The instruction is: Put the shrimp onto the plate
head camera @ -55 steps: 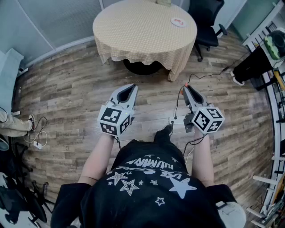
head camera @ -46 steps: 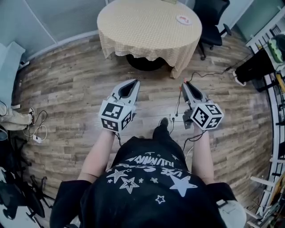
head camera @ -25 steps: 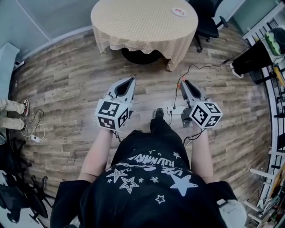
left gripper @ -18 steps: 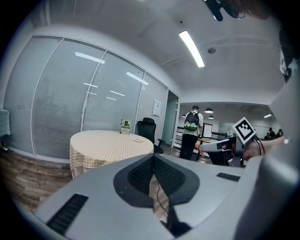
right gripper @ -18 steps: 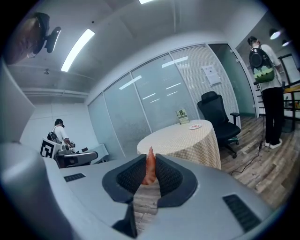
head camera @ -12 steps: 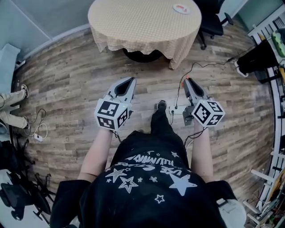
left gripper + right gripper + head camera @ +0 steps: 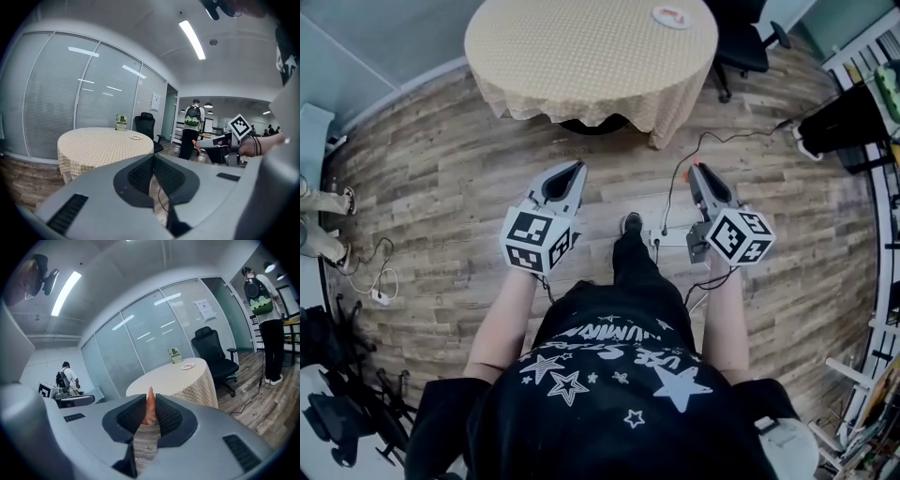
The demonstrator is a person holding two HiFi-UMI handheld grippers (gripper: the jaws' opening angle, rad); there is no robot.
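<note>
The table [image 7: 591,56] and plate [image 7: 671,16] had come nearer. The right hand-held gripper [image 7: 149,398] pinched the shrimp [image 7: 150,409]; the left hand-held gripper [image 7: 153,160] was closed, empty

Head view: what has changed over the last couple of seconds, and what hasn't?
The person has stepped forward, one foot leading, so the round table looks wider and nearer. Nothing was picked up or let go. The right gripper still clamps the shrimp, the left gripper stays shut and empty, and the plate remains on the table.
</note>
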